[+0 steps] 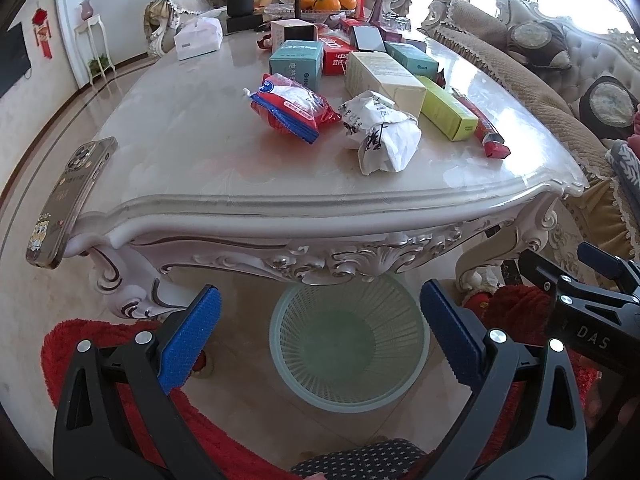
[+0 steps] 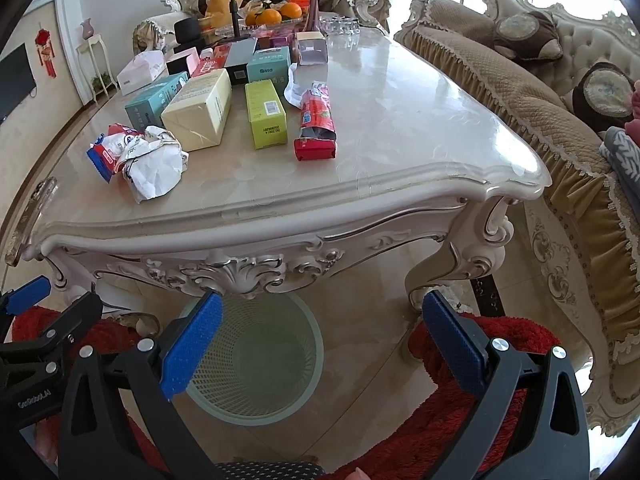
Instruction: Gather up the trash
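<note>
The crumpled white paper wad (image 1: 380, 132) lies near the middle of the left wrist view on the marble tabletop (image 1: 192, 152), touching the red, white and blue snack wrapper (image 1: 292, 106) to its left. In the right wrist view the same wad (image 2: 154, 164) sits left of centre, with the wrapper (image 2: 110, 148) partly tucked behind it. A torn red packet (image 2: 316, 124) lies open just right of the lime green box (image 2: 266, 114), and a pale yellow box (image 2: 200, 110) stands between that box and the wad. Teal boxes and a tissue box crowd the upper part of both views, with oranges in a glass dish (image 1: 324, 2) behind them.

The pale green mesh wastebasket (image 1: 348, 340) stands on the floor below the table's carved edge, in the lower centre of each view (image 2: 256, 356).

My left gripper (image 1: 320, 332) has its 2 blue pads spread wide, holding nothing, framing the basket. My right gripper (image 2: 322, 336) is likewise wide apart and bare. A phone (image 1: 68, 200) overhangs the table's left corner.
</note>
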The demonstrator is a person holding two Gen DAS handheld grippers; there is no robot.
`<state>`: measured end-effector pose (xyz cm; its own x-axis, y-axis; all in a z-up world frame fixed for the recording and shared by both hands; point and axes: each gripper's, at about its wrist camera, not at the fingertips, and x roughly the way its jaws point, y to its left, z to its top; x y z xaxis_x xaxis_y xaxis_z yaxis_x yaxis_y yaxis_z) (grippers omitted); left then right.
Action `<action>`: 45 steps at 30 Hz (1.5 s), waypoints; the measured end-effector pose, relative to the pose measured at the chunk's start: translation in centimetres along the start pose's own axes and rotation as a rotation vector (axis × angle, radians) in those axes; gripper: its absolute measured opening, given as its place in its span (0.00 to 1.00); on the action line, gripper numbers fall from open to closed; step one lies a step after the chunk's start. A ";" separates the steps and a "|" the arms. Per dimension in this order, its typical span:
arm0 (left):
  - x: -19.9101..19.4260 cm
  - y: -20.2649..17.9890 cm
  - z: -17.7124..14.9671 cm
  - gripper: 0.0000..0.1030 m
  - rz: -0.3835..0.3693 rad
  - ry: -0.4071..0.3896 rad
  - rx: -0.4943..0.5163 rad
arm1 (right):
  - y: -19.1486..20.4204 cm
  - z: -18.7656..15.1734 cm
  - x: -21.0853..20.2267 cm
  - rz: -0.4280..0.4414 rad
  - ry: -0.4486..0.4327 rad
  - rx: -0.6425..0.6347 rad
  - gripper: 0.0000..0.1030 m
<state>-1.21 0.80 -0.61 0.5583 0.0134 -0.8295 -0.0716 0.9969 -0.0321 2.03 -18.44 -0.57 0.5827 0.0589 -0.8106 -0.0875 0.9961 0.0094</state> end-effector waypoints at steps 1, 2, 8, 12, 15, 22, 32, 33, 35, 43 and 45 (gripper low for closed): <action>0.0 0.0 0.0 0.94 0.002 0.002 0.001 | 0.0 0.0 0.0 0.000 0.000 0.000 0.93; 0.1 0.0 0.0 0.94 0.005 0.004 0.002 | 0.0 0.0 0.0 0.000 0.000 0.000 0.93; 0.1 -0.1 -0.2 0.94 0.009 0.005 0.004 | 0.1 -0.2 0.2 0.001 0.007 -0.003 0.93; 0.1 0.0 -0.2 0.94 0.009 0.004 0.001 | 0.1 -0.3 0.1 0.003 0.002 -0.007 0.93; 0.1 0.0 -0.3 0.94 0.007 0.002 -0.001 | 0.1 -0.4 0.0 0.003 0.001 -0.008 0.93; 0.1 0.0 -0.3 0.94 0.011 0.004 0.000 | 0.2 -0.4 0.0 0.003 0.002 -0.008 0.93; 0.0 0.1 -0.5 0.94 0.009 0.005 0.003 | 0.3 -0.5 -0.1 0.012 -0.002 -0.009 0.93; 0.0 0.1 -0.6 0.94 0.009 0.005 0.004 | 0.3 -0.6 -0.1 0.014 -0.001 -0.008 0.93; 0.1 0.0 -0.5 0.94 0.007 0.007 0.006 | 0.3 -0.6 -0.1 0.015 0.000 -0.007 0.93; 0.8 -0.1 -0.4 0.94 0.000 0.016 0.015 | 0.2 -0.5 0.4 0.027 0.003 0.002 0.93; 1.1 -0.1 -0.3 0.94 -0.005 0.018 0.016 | 0.0 -0.4 0.7 0.042 0.007 0.008 0.93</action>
<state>-0.81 0.74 -1.72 0.5436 0.0070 -0.8393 -0.0553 0.9981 -0.0275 2.11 -18.42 -1.41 0.5732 0.1001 -0.8132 -0.1054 0.9933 0.0479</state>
